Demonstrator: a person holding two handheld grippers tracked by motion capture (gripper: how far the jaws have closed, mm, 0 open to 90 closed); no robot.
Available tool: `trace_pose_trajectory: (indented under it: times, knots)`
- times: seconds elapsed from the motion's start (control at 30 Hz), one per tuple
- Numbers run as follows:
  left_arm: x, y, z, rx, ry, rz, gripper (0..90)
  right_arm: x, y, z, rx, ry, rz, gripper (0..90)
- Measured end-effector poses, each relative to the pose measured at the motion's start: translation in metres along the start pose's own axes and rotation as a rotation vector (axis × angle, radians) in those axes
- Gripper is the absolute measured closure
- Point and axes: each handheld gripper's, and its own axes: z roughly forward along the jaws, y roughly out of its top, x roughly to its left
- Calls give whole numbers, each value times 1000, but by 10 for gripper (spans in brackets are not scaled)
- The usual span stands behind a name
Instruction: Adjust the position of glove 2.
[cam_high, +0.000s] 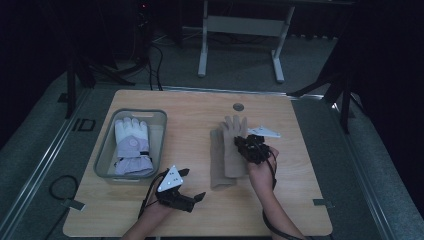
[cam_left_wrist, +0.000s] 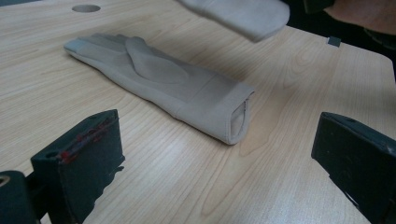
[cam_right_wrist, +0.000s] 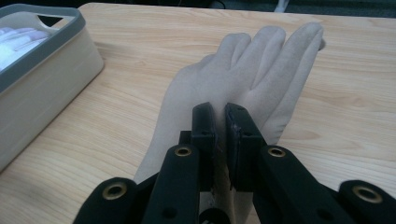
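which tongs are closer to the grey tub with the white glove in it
Left. The left tongs sit open just off the grey tub's near right corner; the right tongs are farther right, shut on a beige glove.

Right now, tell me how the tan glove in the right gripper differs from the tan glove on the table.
The held tan glove is pinched in the shut right gripper and lifted; the lying tan glove rests flat on the table, untouched. Held: fingers spread. Lying: fingers together. Both are plain tan fabric.
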Motion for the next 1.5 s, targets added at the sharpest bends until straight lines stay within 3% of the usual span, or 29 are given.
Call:
trace_pose_trajectory:
  times: [0.17,0.5,0.67,0.97,1.03,1.13,1.23,1.3,1.33,1.4,1.5]
  knots:
    - [0,0,-1,-3,1,0,20,12,-4,12,12,7,15,825]
    - [0,0,-2,-4,0,-1,20,19,-24,35,59,-3,36,823]
    - [0,0,-1,-3,-4,0,20,23,-35,45,93,-24,2,820]
    - [-1,0,-1,5,1,1,20,21,-46,55,135,-22,-12,797]
    - [-1,0,-1,7,9,4,29,20,-44,54,134,-12,-10,732]
    - [-1,0,-1,8,10,2,33,19,-39,48,114,25,-17,467]
    - [-1,1,-1,14,1,-17,32,16,-35,41,100,21,-45,311]
    - [-1,1,-1,18,-1,-27,33,11,-33,36,105,65,-46,147]
    - [-1,2,0,19,-3,-33,33,9,-32,34,106,90,-56,109]
    - [0,2,0,20,-7,-43,33,8,-31,29,109,71,-101,110]
    - [-1,3,3,35,-5,-41,41,0,-32,22,98,161,-128,164]
